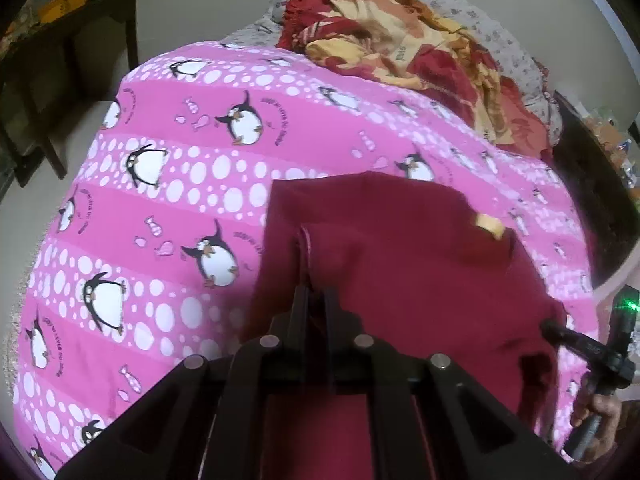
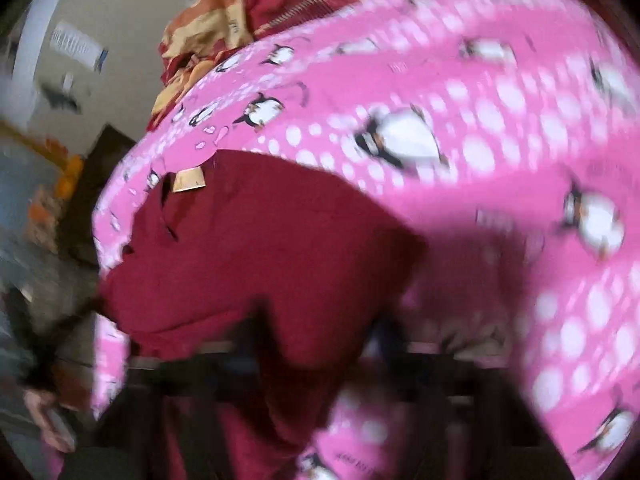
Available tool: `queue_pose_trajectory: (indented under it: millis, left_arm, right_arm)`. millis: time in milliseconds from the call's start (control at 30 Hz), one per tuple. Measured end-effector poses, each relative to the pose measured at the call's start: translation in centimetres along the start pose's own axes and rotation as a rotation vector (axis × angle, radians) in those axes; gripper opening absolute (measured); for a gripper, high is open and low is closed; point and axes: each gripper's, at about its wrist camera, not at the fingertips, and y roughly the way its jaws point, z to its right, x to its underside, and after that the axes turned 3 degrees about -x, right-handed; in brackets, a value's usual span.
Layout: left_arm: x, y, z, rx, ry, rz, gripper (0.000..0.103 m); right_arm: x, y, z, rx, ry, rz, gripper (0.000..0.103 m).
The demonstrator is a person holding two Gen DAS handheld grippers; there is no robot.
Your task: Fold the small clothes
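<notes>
One small garment (image 1: 400, 264) is in play: a plain maroon piece with a pale yellow tag (image 1: 491, 227) at its far edge. It lies spread on a bed covered by a pink sheet (image 1: 168, 184) printed with penguins, white dots and small fish. A fold of the maroon cloth rises into a ridge where the left gripper (image 1: 316, 292) has it; the two black fingers are drawn close together with the fabric pinched between them.

In the right wrist view the same garment (image 2: 256, 248) fills the lower middle, its tag (image 2: 190, 181) at the upper left edge, and the pink sheet (image 2: 500, 160) curves around it. This view is heavily smeared. The right gripper (image 2: 320, 340) shows only as dark blurred shapes low in the frame with maroon cloth draped over them; whether it is clenched or released cannot be told.

In the left wrist view the right gripper (image 1: 592, 356) sits at the far right edge beside the garment, with a green light above it.

Behind the sheet lies one crumpled heap of red and yellow cloth (image 1: 420, 44). One dark wooden table (image 1: 68, 64) stands off to the left.
</notes>
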Motion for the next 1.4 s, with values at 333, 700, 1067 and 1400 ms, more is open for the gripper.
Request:
queue_pose_trajectory:
  millis: [333, 700, 1067, 1400]
  left_arm:
    - [2.5, 3.4, 0.9, -0.052, 0.039, -0.076, 0.009]
    - [1.9, 2.0, 0.9, -0.044, 0.002, -0.038, 0.025]
    - [1.7, 1.9, 0.6, -0.069, 0.023, -0.019, 0.046]
    - [1.2, 4.5, 2.7, -0.049, 0.073, -0.038, 0.057]
  right_arm:
    - [0.5, -1.8, 1.8, 0.188, -0.034, 0.006, 0.035]
    - [4.3, -2.8, -5.7, 0.086, -0.326, 0.011, 0.034]
    - [8.5, -3.9, -3.5, 0.059, -0.44, -0.136, 0.014]
    - [3.4, -5.8, 4.3, -0.057, 0.096, 0.005, 0.074]
